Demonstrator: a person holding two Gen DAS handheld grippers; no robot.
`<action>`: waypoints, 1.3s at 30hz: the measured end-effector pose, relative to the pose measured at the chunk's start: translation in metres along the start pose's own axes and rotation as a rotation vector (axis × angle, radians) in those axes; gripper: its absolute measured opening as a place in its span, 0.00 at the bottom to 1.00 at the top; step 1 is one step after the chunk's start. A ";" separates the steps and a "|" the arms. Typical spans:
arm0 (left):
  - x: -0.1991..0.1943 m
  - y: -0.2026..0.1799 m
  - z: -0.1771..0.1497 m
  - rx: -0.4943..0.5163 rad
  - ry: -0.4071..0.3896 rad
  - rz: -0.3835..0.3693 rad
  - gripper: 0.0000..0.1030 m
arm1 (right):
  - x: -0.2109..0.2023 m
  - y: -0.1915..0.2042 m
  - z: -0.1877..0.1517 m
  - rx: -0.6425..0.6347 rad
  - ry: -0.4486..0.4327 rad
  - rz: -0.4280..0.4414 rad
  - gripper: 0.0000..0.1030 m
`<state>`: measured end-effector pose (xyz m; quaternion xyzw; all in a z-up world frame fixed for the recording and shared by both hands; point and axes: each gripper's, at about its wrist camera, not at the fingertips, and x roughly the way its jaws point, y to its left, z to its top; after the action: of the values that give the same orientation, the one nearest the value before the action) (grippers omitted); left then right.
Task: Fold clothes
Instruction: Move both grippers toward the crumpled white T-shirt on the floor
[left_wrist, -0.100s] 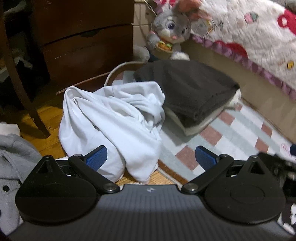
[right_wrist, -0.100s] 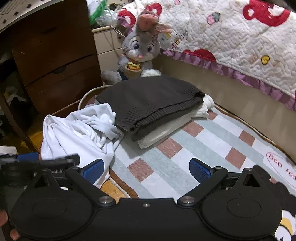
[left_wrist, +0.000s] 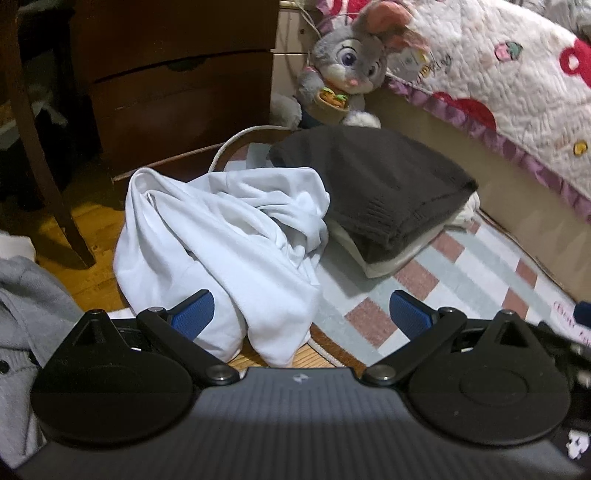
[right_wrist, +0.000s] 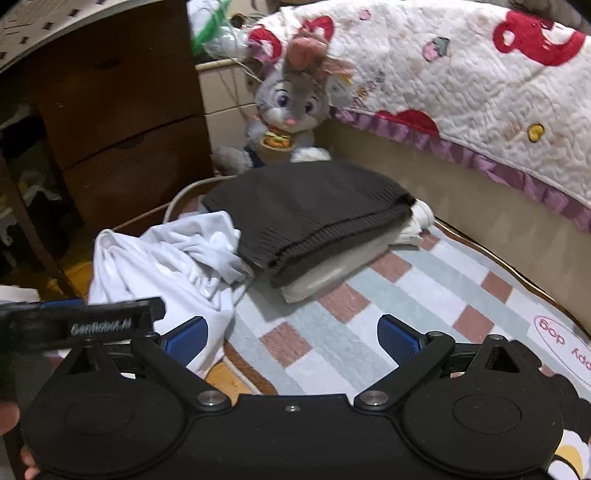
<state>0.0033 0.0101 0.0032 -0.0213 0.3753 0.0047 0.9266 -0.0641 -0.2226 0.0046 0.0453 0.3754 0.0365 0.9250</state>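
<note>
- Barely anything has shifted in the last instant. The white garment (left_wrist: 221, 251) lies in the same crumpled heap, half on the wooden floor (left_wrist: 92, 236) and half on the edge of the checked rug (left_wrist: 461, 273), with its folds bunched against the stack beside it.
- That stack looks the same too. A dark knitted sweater (left_wrist: 376, 184) lies folded flat on top of a folded cream garment (left_wrist: 391, 258), squared up on the rug and touching the white heap at its left side.
- The left gripper (left_wrist: 301, 314) hangs low over the near hem of the white garment. Its fingers are spread wide with nothing between them, and it sits where it did a moment ago.
- The right gripper (right_wrist: 291, 332) is also splayed and empty, over bare rug in front of the stack. Its view has slid a touch and gone slightly soft, so I'd say that hand is on the move, though only just.
- For the folding, I'd judge no cloth has been moved in that instant. One piece is rumpled and two lie folded.
- Further out, a grey garment (left_wrist: 33, 295) lies bunched at the left edge. A plush rabbit (left_wrist: 351, 66) sits behind the stack, between the wooden drawers (left_wrist: 177, 92) and the quilt (left_wrist: 517, 74) hanging off the bed.
</note>
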 end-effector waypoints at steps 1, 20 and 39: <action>0.000 0.003 0.001 -0.007 0.000 0.000 1.00 | 0.001 -0.001 -0.001 0.003 0.002 0.003 0.97; 0.004 0.048 0.002 -0.143 -0.045 -0.039 1.00 | -0.010 0.001 -0.013 -0.058 -0.102 0.114 0.97; 0.004 0.039 0.009 -0.081 -0.015 -0.020 1.00 | 0.001 0.006 -0.015 -0.050 -0.085 0.091 0.97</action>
<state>0.0113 0.0497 0.0059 -0.0625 0.3678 0.0108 0.9278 -0.0743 -0.2160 -0.0064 0.0407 0.3324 0.0860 0.9383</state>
